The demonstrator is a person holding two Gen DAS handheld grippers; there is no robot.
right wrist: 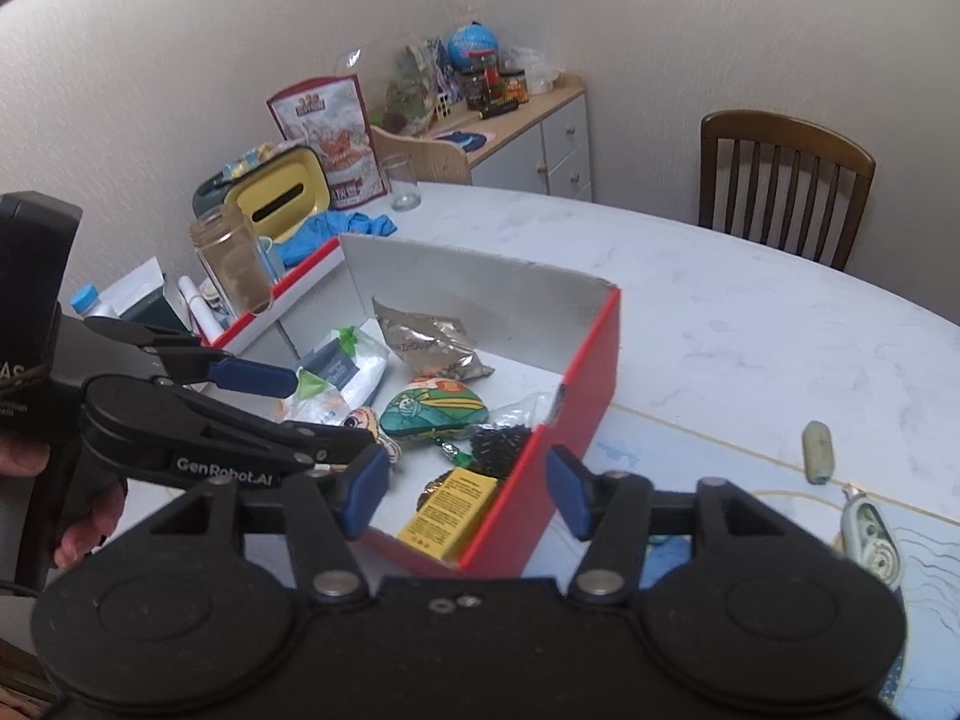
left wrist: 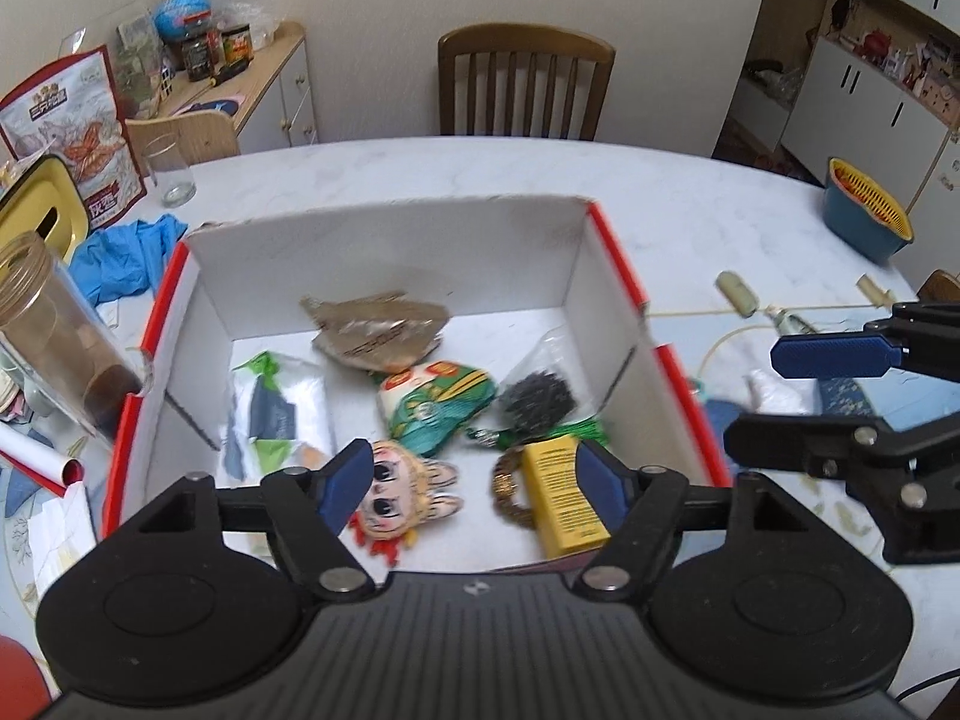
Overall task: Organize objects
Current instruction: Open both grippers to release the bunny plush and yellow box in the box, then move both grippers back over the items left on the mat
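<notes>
Though above box [left wrist: 384, 252], both tongs [left wrist: 474, 480] agape, empty.

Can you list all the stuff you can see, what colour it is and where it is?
box: 1, red outside, white inside, mid table
yellow carton: 1, yellow, box's near right corner
doll: 1, blond hair, big eyes, box's near side
green pouch: 1, green, box's middle
brown packet: 1, brown, box's far side
black bag: 1, clear with black bits, box's right side
jar: 1, clear, left of box
glass: 1, clear, table's far left
chair: 1, brown, behind table
basket: 1, blue and yellow, table's far right
left tongs: 1, black, blue pads, open over box
right tongs: 1, black, blue pads, open at box's corner
</notes>
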